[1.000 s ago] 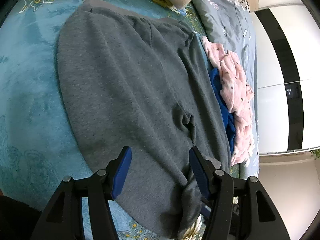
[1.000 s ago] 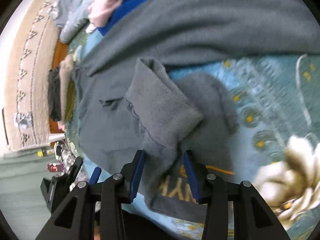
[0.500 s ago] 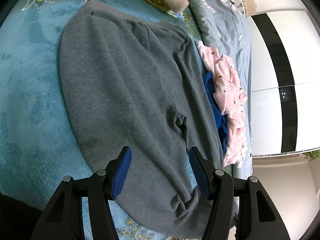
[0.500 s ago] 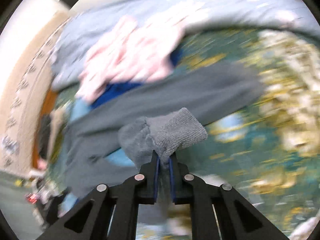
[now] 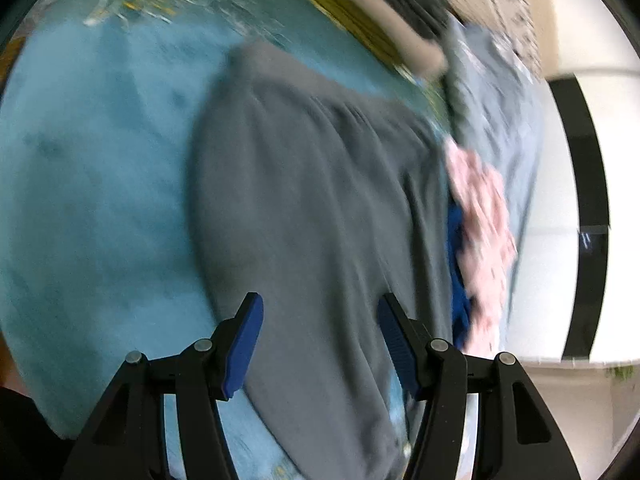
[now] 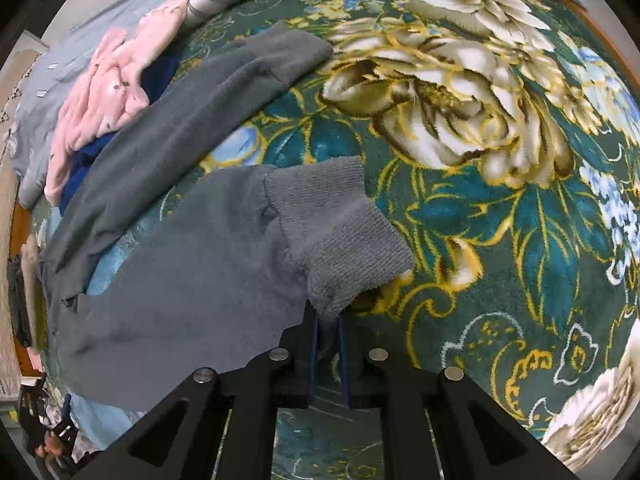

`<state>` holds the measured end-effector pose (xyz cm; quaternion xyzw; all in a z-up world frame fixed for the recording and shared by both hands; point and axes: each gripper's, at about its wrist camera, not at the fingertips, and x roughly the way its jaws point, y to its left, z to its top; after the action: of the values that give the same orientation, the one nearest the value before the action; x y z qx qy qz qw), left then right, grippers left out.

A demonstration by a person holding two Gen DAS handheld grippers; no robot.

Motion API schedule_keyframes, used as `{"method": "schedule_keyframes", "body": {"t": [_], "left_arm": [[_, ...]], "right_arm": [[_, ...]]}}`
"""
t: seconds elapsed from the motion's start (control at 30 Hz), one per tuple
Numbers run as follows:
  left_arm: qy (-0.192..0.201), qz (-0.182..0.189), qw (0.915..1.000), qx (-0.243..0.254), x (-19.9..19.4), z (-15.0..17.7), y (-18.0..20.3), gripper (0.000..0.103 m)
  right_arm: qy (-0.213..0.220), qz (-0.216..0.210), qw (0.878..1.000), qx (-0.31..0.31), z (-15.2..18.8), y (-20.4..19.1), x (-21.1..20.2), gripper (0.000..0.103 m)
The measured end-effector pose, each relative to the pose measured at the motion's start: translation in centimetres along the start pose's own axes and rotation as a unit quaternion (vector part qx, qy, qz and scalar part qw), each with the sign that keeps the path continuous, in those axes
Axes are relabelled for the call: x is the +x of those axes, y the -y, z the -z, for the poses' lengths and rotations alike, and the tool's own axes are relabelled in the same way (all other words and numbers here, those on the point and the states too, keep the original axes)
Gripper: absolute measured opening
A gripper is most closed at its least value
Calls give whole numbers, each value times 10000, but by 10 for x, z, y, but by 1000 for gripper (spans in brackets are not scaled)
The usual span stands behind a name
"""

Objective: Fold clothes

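Grey sweatpants (image 5: 312, 216) lie spread on a teal floral blanket (image 5: 100, 200), the waistband at the far end. My left gripper (image 5: 320, 332) hovers open over the near part of the pants with nothing between its blue pads. In the right wrist view my right gripper (image 6: 327, 320) is shut on the ribbed cuff (image 6: 344, 240) of one grey leg, which is pulled out straight over the blanket (image 6: 500, 240). The other leg (image 6: 192, 108) lies stretched out beyond it, its cuff flat on the flowers.
A pink garment (image 6: 108, 92) lies over a blue one (image 6: 160, 72) beside the pants, against a grey-blue quilt (image 5: 500, 100). Folded yellow and beige cloth (image 5: 380, 28) sits past the waistband. A white wall and black strip (image 5: 580, 200) lie beyond the bed.
My right gripper closed on the leg cuff and drew it outward, straightening the bunched leg. The left gripper slid sideways over the pants, still open; its view is now blurred.
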<state>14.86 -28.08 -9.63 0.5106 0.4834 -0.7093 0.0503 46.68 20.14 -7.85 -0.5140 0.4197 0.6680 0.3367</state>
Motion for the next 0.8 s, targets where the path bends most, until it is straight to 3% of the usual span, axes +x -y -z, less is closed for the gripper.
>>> {"method": "schedule_keyframes", "body": {"t": [0.1,0.23,0.43,0.5,0.53,0.57,0.7,0.8], "left_arm": [[97,6,9997,-238,4,-28,-14,61],[293,-335,9985,-317,9,-59,-29,61],[127,-357,9990,-244,29,-73,-34,59],[107,-391,9992,-53,34,-74,-28,41],[68,-544,9985,45,37,-74,-25,21],[49,-669,9977,109,37,-74,-25,9],[400,-894,9945,369,22,-73,-15,8],[673,-637,9941,571,0,-70,-6,8]], "right_arm": [[-34,-64,10000,24,-7,1,-2,10],[-98,-81,9999,4,-12,-1,-6,10],[-230,-13,9996,166,-12,2,1,10],[-254,-5,9994,222,-10,2,1,10],[-267,1,9993,251,-10,2,2,10],[-282,12,9992,282,-10,3,2,10],[-268,88,9993,230,-7,-5,-10,10],[-235,150,9995,135,-4,-12,-22,10]]}}
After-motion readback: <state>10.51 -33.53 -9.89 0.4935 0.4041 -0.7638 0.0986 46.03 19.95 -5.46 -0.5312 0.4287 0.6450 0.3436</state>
